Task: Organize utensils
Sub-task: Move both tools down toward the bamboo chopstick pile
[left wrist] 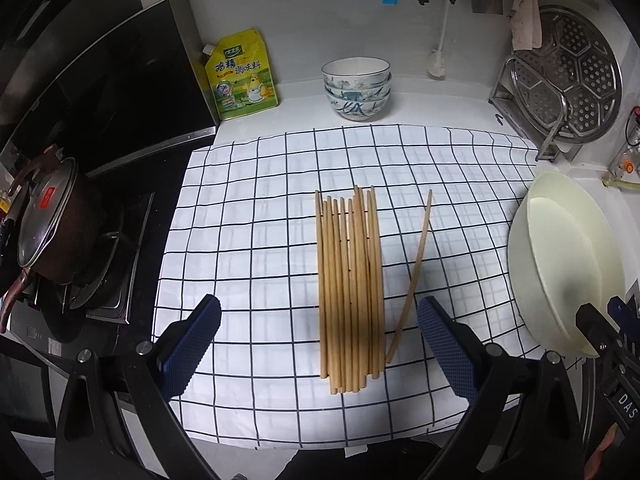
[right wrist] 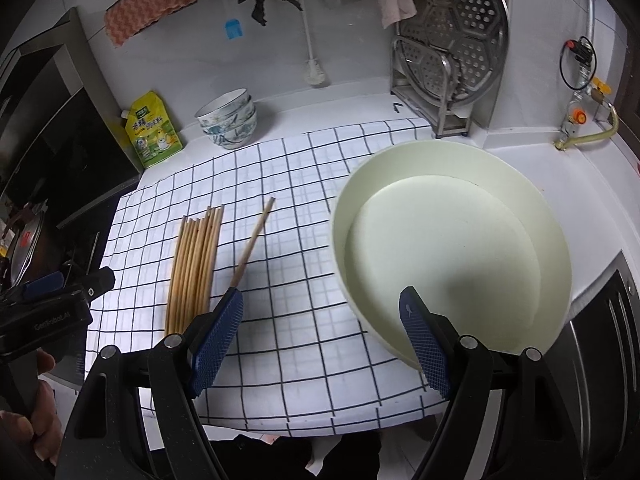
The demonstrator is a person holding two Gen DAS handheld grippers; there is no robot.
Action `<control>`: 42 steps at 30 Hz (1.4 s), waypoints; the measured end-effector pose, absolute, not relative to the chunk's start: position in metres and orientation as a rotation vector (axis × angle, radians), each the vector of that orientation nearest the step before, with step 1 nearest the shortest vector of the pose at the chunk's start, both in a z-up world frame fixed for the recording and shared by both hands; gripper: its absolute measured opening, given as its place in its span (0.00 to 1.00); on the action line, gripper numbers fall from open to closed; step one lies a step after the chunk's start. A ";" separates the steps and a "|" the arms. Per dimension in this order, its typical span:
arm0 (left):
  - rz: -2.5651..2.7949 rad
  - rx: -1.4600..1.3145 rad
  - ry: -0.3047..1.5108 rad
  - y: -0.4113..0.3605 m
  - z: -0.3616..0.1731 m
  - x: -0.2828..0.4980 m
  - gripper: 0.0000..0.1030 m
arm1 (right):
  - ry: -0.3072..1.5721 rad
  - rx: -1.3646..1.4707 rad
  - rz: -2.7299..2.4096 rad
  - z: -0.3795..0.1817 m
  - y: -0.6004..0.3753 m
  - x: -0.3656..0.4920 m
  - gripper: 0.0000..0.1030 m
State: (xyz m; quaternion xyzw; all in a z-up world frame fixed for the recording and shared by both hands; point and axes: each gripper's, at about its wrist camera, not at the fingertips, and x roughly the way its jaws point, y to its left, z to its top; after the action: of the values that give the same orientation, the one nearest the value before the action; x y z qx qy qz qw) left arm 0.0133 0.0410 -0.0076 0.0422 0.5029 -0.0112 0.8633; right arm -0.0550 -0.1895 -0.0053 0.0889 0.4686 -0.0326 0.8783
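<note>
the chopstick bundle (left wrist: 350,292) lies on the checked cloth (left wrist: 248,208), one stray chopstick (left wrist: 414,272) just beside it. both the left tool (left wrist: 320,344) and the right tool (right wrist: 320,332) are wide and empty. better to take the stray one near its middle, slowly.

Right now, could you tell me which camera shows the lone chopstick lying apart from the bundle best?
The left wrist view: the lone chopstick shows end to end, right of the bundle. In the right wrist view, the right gripper's finger hides its near end.
</note>
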 end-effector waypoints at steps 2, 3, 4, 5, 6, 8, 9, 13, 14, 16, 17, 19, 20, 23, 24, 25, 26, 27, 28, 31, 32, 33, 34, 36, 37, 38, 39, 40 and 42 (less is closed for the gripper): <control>-0.015 0.083 1.059 0.047 -0.010 0.016 0.94 | 0.975 0.183 -0.056 -0.006 -0.183 -0.052 0.74; -0.008 0.080 1.062 0.052 -0.012 0.017 0.94 | 0.976 0.183 -0.046 -0.007 -0.180 -0.050 0.74; 0.003 0.077 1.069 0.057 -0.015 0.019 0.94 | 0.979 0.185 -0.034 -0.009 -0.176 -0.049 0.74; 0.011 0.073 1.073 0.062 -0.018 0.021 0.94 | 0.984 0.185 -0.018 -0.012 -0.170 -0.047 0.74; 0.020 0.070 1.077 0.068 -0.022 0.023 0.94 | 0.988 0.182 -0.008 -0.014 -0.166 -0.044 0.74; 0.034 0.070 1.084 0.078 -0.029 0.027 0.94 | 0.998 0.170 0.013 -0.019 -0.154 -0.040 0.74; 0.038 0.070 1.087 0.082 -0.033 0.029 0.94 | 1.003 0.164 0.024 -0.023 -0.148 -0.037 0.74; 0.042 0.082 1.105 0.099 -0.055 0.041 0.94 | 1.036 0.143 0.053 -0.040 -0.127 -0.025 0.74; 0.042 0.087 1.103 0.102 -0.060 0.043 0.94 | 1.044 0.140 0.057 -0.046 -0.121 -0.021 0.74; 0.037 0.094 1.096 0.108 -0.070 0.049 0.94 | 1.056 0.131 0.058 -0.055 -0.113 -0.015 0.74; 0.039 0.103 1.094 0.109 -0.076 0.052 0.94 | 1.061 0.125 0.056 -0.060 -0.109 -0.012 0.74; 0.032 0.120 1.096 0.109 -0.084 0.058 0.94 | 1.075 0.120 0.047 -0.071 -0.103 -0.006 0.74; 0.026 0.125 1.098 0.109 -0.088 0.061 0.94 | 1.082 0.121 0.038 -0.076 -0.102 -0.003 0.74; -0.003 0.123 1.107 0.107 -0.102 0.068 0.94 | 1.107 0.138 0.002 -0.094 -0.099 0.005 0.74; -0.012 0.119 1.109 0.106 -0.106 0.070 0.94 | 1.114 0.138 -0.007 -0.100 -0.099 0.008 0.74; -0.020 0.119 1.110 0.105 -0.111 0.072 0.94 | 1.121 0.136 -0.020 -0.106 -0.098 0.011 0.74; -0.024 0.120 1.109 0.105 -0.114 0.073 0.94 | 1.123 0.137 -0.026 -0.109 -0.098 0.012 0.74; -0.027 0.122 1.110 0.104 -0.117 0.074 0.94 | 1.123 0.137 -0.035 -0.113 -0.097 0.014 0.74; -0.033 0.121 1.111 0.103 -0.120 0.076 0.94 | 1.122 0.136 -0.048 -0.117 -0.097 0.017 0.74; -0.047 0.099 1.114 0.105 -0.127 0.079 0.94 | 1.124 0.128 -0.076 -0.127 -0.096 0.026 0.74; -0.052 0.086 1.116 0.107 -0.129 0.079 0.94 | 1.125 0.121 -0.082 -0.129 -0.095 0.029 0.74; -0.058 0.069 1.122 0.108 -0.131 0.080 0.94 | 1.128 0.111 -0.091 -0.132 -0.094 0.033 0.74; -0.062 0.058 1.127 0.109 -0.133 0.081 0.94 | 1.130 0.103 -0.095 -0.135 -0.093 0.036 0.74; -0.071 0.032 1.132 0.111 -0.136 0.081 0.94 | 1.130 0.092 -0.099 -0.137 -0.091 0.040 0.74; -0.070 0.027 1.130 0.111 -0.136 0.081 0.94 | 1.127 0.076 -0.105 -0.139 -0.090 0.042 0.74; -0.068 0.025 1.128 0.111 -0.137 0.081 0.94 | 1.126 0.062 -0.110 -0.140 -0.089 0.043 0.74; -0.069 0.025 1.127 0.111 -0.137 0.081 0.94 | 1.126 0.048 -0.118 -0.142 -0.088 0.044 0.74; -0.072 0.024 1.127 0.110 -0.138 0.081 0.94 | 1.128 0.037 -0.124 -0.144 -0.087 0.045 0.74; -0.078 0.025 1.128 0.108 -0.139 0.082 0.94 | 1.132 0.026 -0.129 -0.147 -0.088 0.047 0.74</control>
State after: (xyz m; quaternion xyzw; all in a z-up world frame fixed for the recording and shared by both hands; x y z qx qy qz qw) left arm 0.0820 0.1079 -0.1389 0.0116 0.5342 -0.0370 0.8445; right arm 0.0468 -0.0879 -0.1465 0.0122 0.5358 -0.0611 0.8421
